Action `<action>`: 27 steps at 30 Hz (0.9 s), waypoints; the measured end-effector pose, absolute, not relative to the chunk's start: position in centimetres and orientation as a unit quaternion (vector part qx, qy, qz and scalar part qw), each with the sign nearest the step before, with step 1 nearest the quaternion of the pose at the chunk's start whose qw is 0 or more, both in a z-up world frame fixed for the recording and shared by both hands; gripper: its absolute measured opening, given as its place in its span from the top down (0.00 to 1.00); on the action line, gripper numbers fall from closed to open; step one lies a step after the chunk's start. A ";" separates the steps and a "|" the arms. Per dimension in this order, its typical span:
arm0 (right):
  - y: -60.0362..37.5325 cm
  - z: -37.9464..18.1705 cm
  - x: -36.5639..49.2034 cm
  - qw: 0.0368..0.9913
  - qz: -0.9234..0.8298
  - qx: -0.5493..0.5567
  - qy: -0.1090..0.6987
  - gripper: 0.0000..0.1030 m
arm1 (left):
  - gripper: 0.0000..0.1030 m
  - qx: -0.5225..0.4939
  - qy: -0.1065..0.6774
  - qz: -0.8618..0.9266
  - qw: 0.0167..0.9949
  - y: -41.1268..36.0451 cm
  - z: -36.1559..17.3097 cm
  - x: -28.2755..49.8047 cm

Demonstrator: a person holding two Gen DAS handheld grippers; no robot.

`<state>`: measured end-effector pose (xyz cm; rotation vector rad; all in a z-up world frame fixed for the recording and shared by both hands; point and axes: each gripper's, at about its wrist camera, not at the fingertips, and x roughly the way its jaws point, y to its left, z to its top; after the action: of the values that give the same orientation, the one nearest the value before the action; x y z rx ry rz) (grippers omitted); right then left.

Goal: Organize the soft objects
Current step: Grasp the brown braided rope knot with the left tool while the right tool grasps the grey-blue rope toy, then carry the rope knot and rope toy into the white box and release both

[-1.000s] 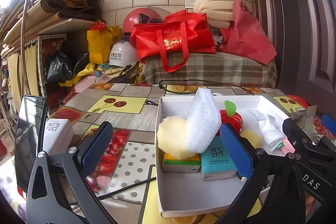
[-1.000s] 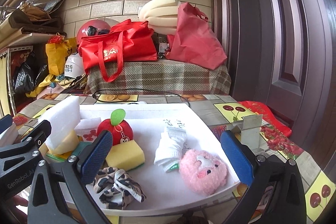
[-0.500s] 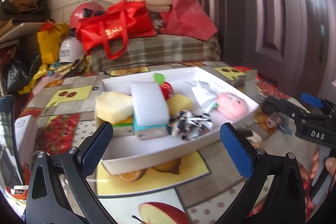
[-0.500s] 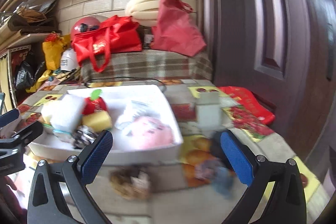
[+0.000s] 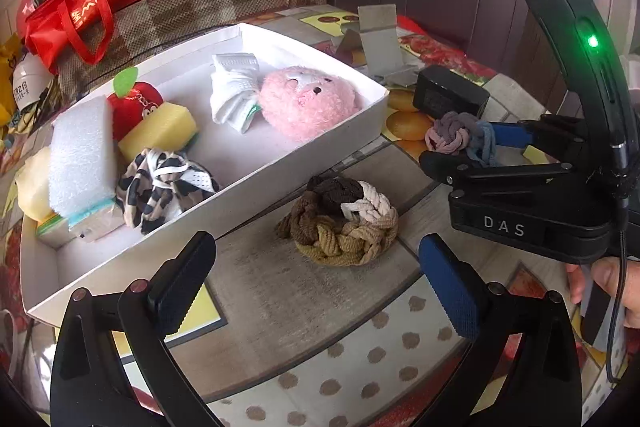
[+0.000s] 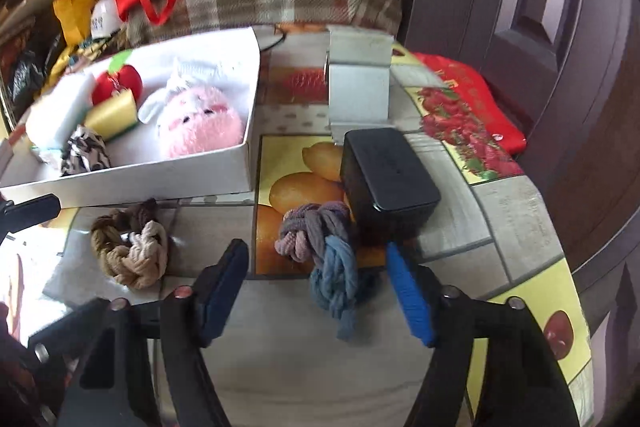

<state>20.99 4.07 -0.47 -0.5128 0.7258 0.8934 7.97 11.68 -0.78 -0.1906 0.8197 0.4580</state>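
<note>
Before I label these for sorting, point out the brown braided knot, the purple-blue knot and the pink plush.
brown braided knot [image 5: 340, 223], left wrist view, center braid
purple-blue knot [image 6: 320, 247], right wrist view, middle
pink plush [image 5: 306, 103], left wrist view, face

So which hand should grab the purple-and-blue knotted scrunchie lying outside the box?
Right, probably. The right gripper is open with the purple-and-blue scrunchie between its fingers; the left gripper faces the brown braided scrunchie instead.

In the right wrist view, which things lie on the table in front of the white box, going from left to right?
Brown and cream braided rope ring → purple and blue knotted fabric bundle, between the open fingers of the right gripper → black rectangular box.
</note>
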 end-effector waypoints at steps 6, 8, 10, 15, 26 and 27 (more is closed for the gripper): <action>4.2 -0.3 20.2 0.801 0.436 -0.245 0.328 0.70 | 0.28 -0.102 0.415 0.220 0.877 12.0 -1.7 9.7; 4.1 -0.1 19.7 0.801 0.441 -0.249 0.318 0.73 | 0.58 -0.098 0.405 0.216 0.883 11.8 -1.4 9.3; 3.5 0.5 19.1 0.808 0.450 -0.242 0.293 0.73 | 0.63 -0.099 0.398 0.210 0.888 11.5 -1.1 8.8; -0.2 2.4 16.6 0.832 0.471 -0.178 0.234 0.73 | 0.64 -0.108 0.302 0.220 0.921 11.0 1.3 4.8; -1.4 3.8 11.8 0.851 0.476 -0.152 0.162 0.73 | 0.63 -0.061 0.179 0.312 0.931 11.1 3.6 -3.4; -1.2 3.8 11.5 0.850 0.478 -0.151 0.160 0.73 | 0.63 -0.066 0.178 0.318 0.929 11.6 3.6 -3.8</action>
<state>11.52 -1.21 3.81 -0.3189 0.3378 1.0061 -3.76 11.59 3.55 -0.1359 0.3640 0.6525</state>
